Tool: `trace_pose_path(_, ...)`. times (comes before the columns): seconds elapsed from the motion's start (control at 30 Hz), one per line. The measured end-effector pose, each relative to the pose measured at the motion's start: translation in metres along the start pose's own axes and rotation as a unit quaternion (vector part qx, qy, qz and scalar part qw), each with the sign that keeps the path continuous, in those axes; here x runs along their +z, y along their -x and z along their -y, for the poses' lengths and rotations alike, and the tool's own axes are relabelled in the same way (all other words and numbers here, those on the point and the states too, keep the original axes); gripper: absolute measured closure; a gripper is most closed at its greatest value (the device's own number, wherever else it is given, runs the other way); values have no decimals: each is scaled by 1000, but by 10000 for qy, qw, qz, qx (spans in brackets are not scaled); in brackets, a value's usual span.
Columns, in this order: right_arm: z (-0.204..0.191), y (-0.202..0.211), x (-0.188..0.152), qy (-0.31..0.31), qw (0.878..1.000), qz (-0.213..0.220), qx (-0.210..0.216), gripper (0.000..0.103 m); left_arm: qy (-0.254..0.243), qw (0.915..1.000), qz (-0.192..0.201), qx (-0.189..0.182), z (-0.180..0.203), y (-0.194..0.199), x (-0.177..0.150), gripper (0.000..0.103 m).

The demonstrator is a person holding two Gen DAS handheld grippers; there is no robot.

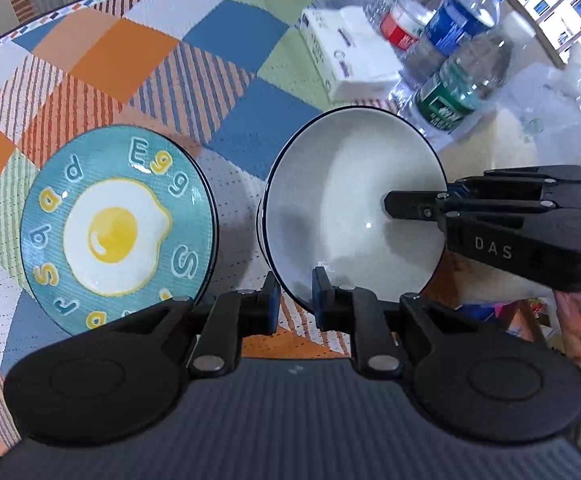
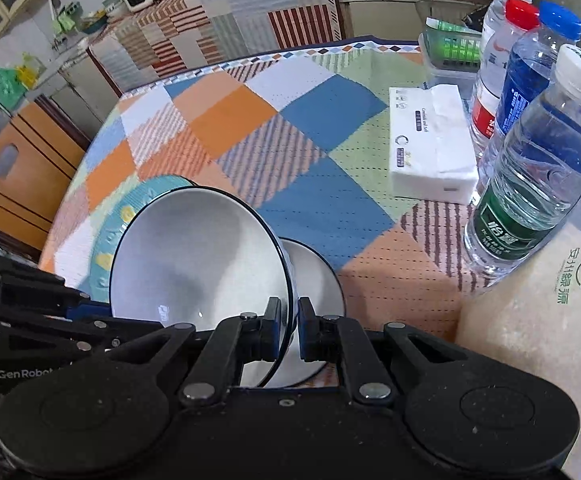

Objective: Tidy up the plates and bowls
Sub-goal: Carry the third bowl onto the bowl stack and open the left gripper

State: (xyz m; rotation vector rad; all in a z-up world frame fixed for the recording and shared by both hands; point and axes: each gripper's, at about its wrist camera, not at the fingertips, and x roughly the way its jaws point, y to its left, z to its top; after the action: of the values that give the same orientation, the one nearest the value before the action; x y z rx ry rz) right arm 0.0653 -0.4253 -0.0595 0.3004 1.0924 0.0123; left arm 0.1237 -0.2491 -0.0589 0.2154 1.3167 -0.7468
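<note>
Both grippers have hold of one white bowl point(image 1: 354, 204) with a dark rim, tilted up on edge above the patchwork-cloth tabletop point(image 1: 138, 60). The left gripper point(image 1: 295, 292) has its jaws clamped on the bowl's near rim, one finger inside and one outside. The right gripper point(image 2: 289, 320) pinches the rim on the opposite side, its jaws closed tight on it.

In the right wrist view a second white bowl point(image 2: 318, 280) sits on the cloth just behind the held one, near the tabletop's front edge. A teal plate point(image 1: 118, 236) painted with a fried egg and letters lies flat just beside the lifted bowl, towards the left.

Towards the far right edge stand a tissue pack point(image 2: 430, 144) and several water bottles point(image 2: 538, 160), well apart from the crockery.
</note>
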Motion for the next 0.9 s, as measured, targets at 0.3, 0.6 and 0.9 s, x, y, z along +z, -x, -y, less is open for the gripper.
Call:
trace_pose_path(0.3,4,-23,-12,340,9991,-81,-233,91,147,9992,-277,240,2,-30,-1,88)
trace_pose_path(0.6,-9,-30,-24,1164,9892,200,-874,88,222,9992,-307,143,5,-47,-4,84)
trace_pose_path(0.9,-22,-29,-40,1790,9742,635,-1220,72,-329,9982,113,482,16,-20,-17,57)
